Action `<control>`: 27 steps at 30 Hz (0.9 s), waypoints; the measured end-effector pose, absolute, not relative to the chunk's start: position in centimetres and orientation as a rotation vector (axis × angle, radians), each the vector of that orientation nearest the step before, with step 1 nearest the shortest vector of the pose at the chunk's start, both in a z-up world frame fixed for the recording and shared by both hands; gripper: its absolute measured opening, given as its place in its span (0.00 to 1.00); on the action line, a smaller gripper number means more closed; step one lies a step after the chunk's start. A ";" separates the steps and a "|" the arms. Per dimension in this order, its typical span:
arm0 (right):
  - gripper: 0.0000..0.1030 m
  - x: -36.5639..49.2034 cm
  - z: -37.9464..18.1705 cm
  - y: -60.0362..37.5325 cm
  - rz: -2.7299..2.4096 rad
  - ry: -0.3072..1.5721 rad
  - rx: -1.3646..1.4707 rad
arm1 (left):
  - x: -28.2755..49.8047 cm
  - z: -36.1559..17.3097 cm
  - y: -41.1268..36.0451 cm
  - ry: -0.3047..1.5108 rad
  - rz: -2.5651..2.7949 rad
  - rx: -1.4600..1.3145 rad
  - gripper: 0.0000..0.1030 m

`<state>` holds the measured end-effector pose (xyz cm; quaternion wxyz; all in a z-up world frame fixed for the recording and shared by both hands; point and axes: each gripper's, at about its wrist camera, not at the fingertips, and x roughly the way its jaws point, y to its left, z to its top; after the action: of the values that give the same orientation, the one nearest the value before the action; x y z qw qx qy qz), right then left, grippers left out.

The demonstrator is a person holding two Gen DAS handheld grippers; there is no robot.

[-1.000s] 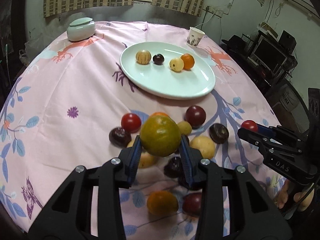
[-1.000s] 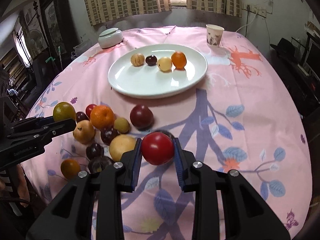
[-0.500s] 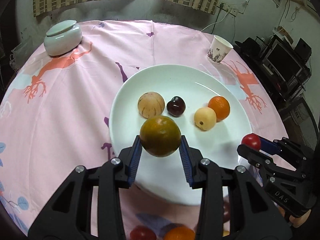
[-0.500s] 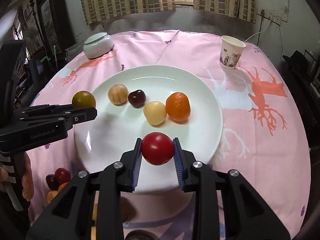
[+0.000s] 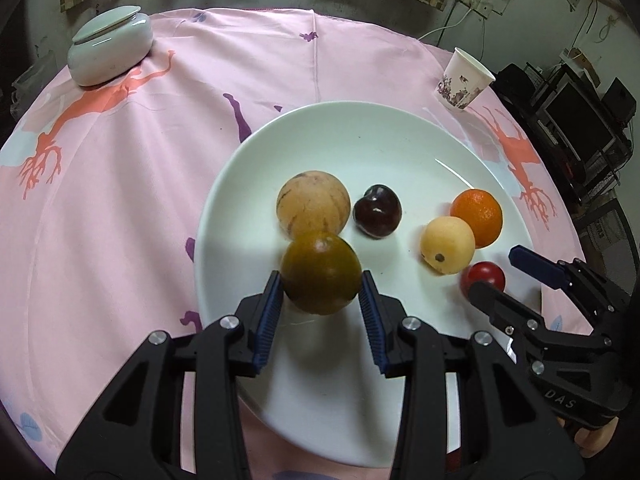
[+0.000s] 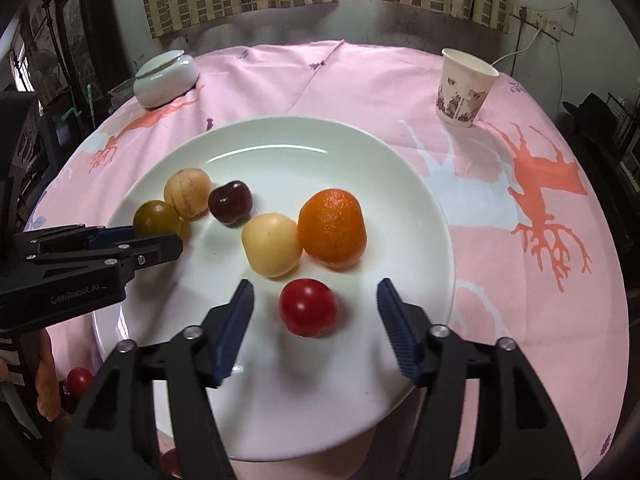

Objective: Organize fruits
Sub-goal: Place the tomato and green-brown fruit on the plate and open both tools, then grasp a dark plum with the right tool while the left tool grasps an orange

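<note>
A white plate (image 5: 360, 136) (image 6: 400, 184) holds a tan striped fruit (image 5: 313, 205), a dark cherry (image 5: 377, 216), a pale yellow fruit (image 5: 447, 244) and an orange (image 5: 477, 218). My left gripper (image 5: 320, 300) is over the plate with a green-brown fruit (image 5: 320, 276) (image 6: 156, 219) between its pads; the left pad touches it, a thin gap shows at the right pad. My right gripper (image 6: 316, 312) is open, with a red fruit (image 6: 307, 307) resting on the plate between its spread fingers. The right gripper also shows in the left wrist view (image 5: 508, 276).
A paper cup (image 6: 464, 88) stands beyond the plate at the back right. A lidded white bowl (image 6: 166, 78) sits at the back left. More fruits (image 6: 80, 380) lie on the pink cloth below the plate's near left edge. The table edge drops off at the right.
Both grippers moved forward and lower over the plate. My right gripper opened and let go of the red fruit, which now rests on the plate. The left gripper's jaws have loosened slightly.
</note>
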<state>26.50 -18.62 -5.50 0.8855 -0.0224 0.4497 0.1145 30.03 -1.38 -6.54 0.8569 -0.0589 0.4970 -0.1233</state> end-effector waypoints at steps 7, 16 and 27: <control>0.81 21.9 -0.6 -19.1 0.301 0.699 0.015 | 26.1 -1.4 -1.1 0.899 -0.271 -0.090 0.72; 0.99 6.6 3.3 -18.9 0.452 0.521 0.091 | 10.4 4.3 0.3 0.612 -0.221 0.020 0.98; 0.99 1.0 -1.0 -22.4 0.123 0.673 0.150 | 2.2 -3.5 2.9 0.828 -0.136 0.031 0.98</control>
<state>0.98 -22.36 -1.02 0.9393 0.0733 0.3297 0.0604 2.20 2.87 -3.54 0.9132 0.0151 0.4019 -0.0661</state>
